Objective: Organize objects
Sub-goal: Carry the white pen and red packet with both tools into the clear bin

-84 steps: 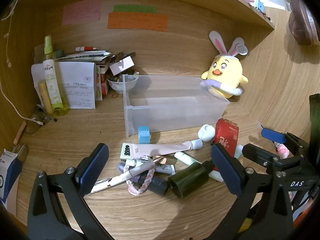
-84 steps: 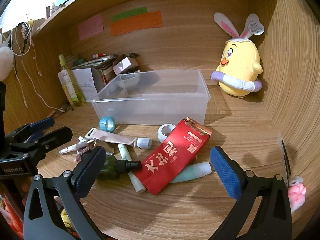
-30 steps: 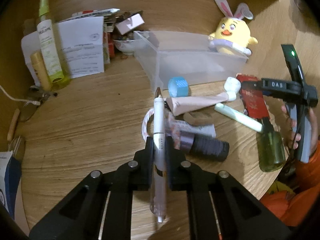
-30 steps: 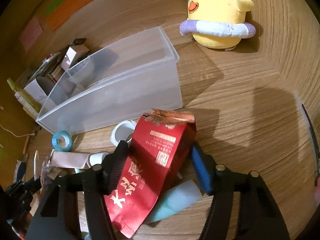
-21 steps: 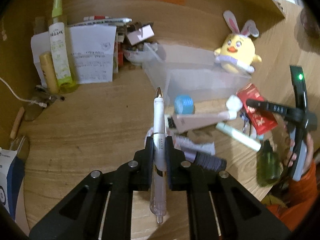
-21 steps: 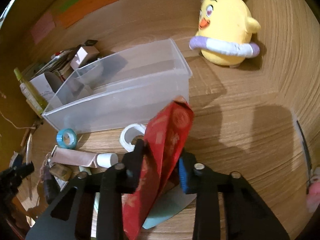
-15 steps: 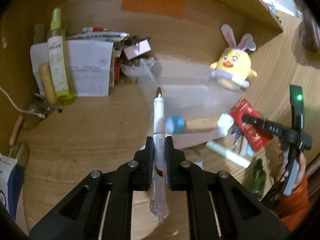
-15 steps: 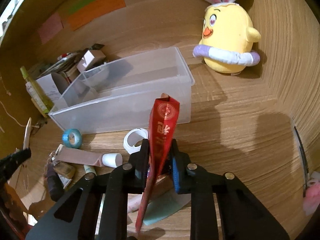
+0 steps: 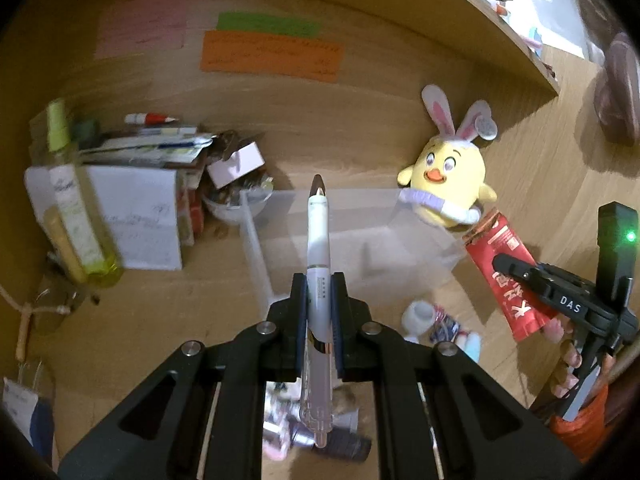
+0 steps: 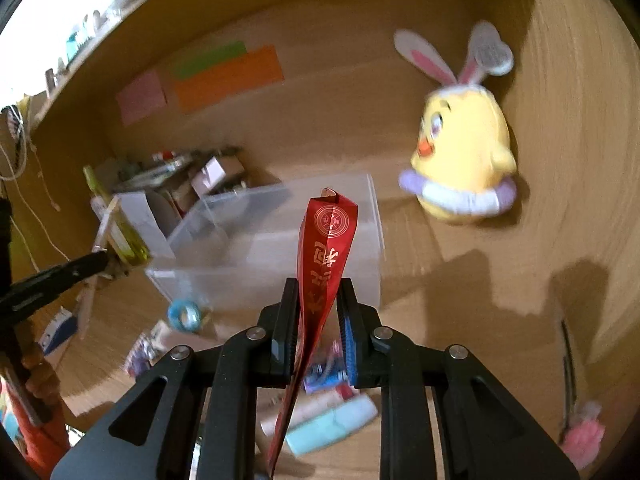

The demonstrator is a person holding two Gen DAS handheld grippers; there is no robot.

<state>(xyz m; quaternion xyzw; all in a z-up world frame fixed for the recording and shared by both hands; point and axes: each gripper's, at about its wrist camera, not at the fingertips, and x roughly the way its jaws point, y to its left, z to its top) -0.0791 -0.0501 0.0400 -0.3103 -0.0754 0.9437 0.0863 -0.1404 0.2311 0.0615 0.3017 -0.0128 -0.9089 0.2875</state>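
My left gripper [image 9: 319,292] is shut on a white pen [image 9: 318,236] that points forward over the clear plastic bin [image 9: 360,240]. My right gripper [image 10: 319,298] is shut on a red packet [image 10: 326,248], squeezed edge-on, raised in front of the same bin [image 10: 264,248]. In the left wrist view the right gripper [image 9: 500,262] shows at the right edge with the red packet [image 9: 504,268] in its jaws. Loose items still lie on the wooden desk below: a blue tape roll [image 10: 184,314], a teal tube [image 10: 332,424], a white cap [image 9: 418,314], a dark bottle [image 9: 344,446].
A yellow chick plush with bunny ears [image 9: 448,188] sits right of the bin. At the left stand a green spray bottle [image 9: 68,196], papers [image 9: 136,224], a bowl [image 9: 232,204]. Coloured sticky notes [image 9: 268,52] hang on the back panel. A person's hand [image 9: 568,356] holds the right tool.
Both grippers rose from the desk with their loads. The right jaws closed on the red packet, pinching it flat and lifting it toward the bin. The pen stayed gripped as the left hand lifted.
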